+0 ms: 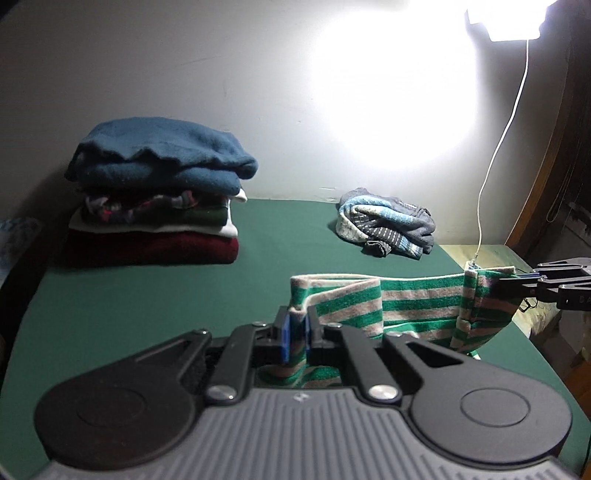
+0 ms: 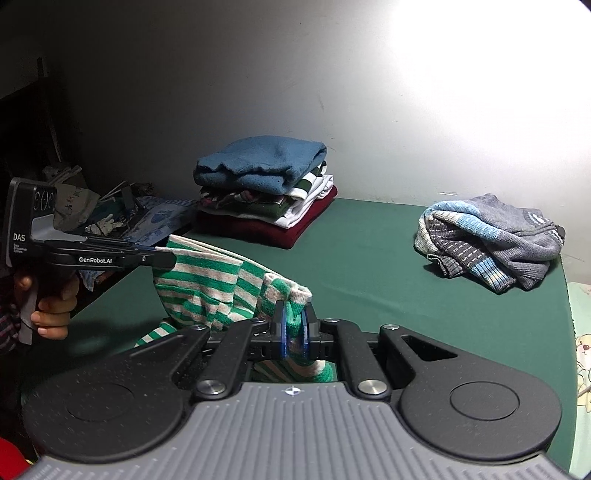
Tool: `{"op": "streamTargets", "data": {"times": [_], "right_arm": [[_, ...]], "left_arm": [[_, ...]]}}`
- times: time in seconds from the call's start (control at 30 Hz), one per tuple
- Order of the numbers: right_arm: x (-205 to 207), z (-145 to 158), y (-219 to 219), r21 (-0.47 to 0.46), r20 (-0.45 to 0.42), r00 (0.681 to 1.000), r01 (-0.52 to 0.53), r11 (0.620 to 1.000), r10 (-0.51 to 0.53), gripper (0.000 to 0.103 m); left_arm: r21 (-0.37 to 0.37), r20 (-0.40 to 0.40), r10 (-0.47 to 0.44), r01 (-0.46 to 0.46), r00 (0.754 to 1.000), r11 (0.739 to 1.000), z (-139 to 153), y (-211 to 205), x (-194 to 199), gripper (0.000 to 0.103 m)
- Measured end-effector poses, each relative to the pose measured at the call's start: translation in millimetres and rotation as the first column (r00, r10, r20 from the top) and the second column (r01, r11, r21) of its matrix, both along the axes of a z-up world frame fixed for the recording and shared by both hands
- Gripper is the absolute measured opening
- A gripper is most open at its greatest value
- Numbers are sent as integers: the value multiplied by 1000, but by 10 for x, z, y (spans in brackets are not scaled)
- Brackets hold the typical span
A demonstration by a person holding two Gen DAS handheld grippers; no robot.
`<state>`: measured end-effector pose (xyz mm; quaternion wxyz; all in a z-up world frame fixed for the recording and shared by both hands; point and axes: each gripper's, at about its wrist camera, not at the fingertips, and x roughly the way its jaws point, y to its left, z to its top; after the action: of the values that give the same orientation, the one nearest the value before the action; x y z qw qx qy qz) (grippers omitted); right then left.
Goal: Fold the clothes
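Left tongs (image 1: 295,334): clenched on an edge of the green-and-grey striped garment (image 1: 413,306), blue pads pressed against the fabric on both sides. Right tongs (image 2: 294,334): likewise clenched on the opposite edge of the same garment (image 2: 207,284).

Garment hangs stretched between the two tongs, held up off the green tabletop (image 1: 147,291), sagging in the middle; lower folds drop below each gripper body. In the left wrist view the right tongs (image 1: 517,282) enter from the right edge, gripping the far corner. In the right wrist view the left tongs (image 2: 162,258) enter from the left, gripping the other corner; the person's left hand (image 2: 55,306) wraps the handle.

Stack of folded clothes (image 1: 159,195) at the far left of the tabletop, against the wall: blue sweater on top, patterned and white pieces in the middle, dark red piece at the bottom. Crumpled grey-and-blue knit sweater (image 1: 386,225) lies at the far right, well apart from the stack.

Bright lamp (image 1: 506,18) at upper right, white cable (image 1: 495,158) hanging down from it.
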<state>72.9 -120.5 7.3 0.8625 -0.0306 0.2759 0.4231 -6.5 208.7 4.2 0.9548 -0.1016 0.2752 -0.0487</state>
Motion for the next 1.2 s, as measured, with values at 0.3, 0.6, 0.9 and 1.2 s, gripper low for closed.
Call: {"op": "streamTargets", "data": {"times": [0.3, 0.6, 0.9, 1.2], "right_arm": [[-207, 113, -18, -7, 54, 997, -63, 998, 63, 7], [-453, 132, -123, -49, 68, 991, -113, 992, 116, 7], [-827, -41, -168, -133, 57, 979, -185, 974, 194, 7], [-1076, -408, -54, -293, 106, 964, -205, 934, 245, 7]], "left_arm": [[-20, 14, 49, -49, 999, 999, 16, -16, -573, 2], [-67, -6, 63, -63, 998, 996, 14, -33, -955, 2], [-36, -51, 17, -19, 999, 999, -66, -223, -1274, 0], [-29, -138, -33, 30, 990, 999, -282, -126, -1270, 17]]}}
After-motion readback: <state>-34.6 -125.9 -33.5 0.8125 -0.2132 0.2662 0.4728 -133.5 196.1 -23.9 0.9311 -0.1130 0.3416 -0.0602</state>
